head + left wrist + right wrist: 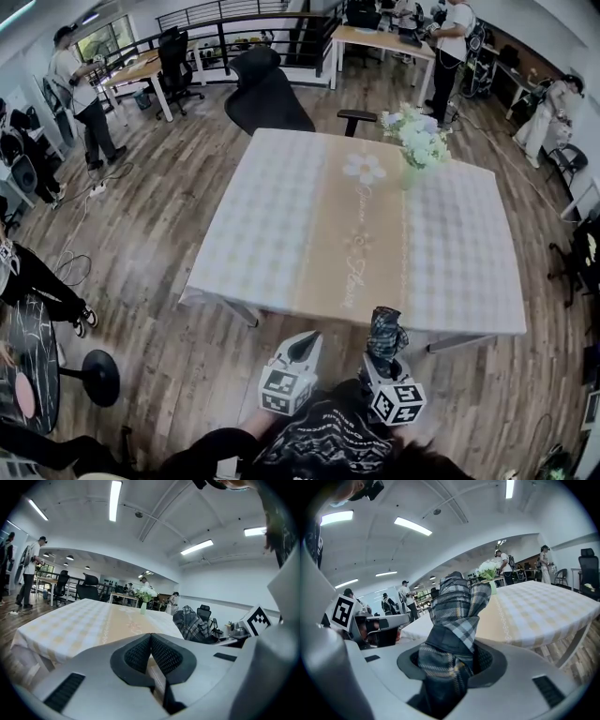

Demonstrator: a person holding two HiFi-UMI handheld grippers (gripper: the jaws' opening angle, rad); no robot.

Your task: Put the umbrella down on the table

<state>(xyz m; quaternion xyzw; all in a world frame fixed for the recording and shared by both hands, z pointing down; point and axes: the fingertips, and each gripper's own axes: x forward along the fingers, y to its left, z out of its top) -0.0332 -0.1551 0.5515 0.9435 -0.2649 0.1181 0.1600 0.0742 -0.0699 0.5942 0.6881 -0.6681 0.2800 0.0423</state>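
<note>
Umbrella, folded, dark plaid fabric (pixel 454 616): clamped in right gripper (pixel 385 364) fingers (pixel 488 660), short of checked-cloth bench (pixel 281 216); best carried past the edge, lowered flat, then released; left gripper (pixel 305 345) fingers together, empty.

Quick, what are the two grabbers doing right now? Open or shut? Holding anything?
Left gripper: shut, holding nothing.
Right gripper: shut on the folded grey plaid fabric umbrella.
</note>
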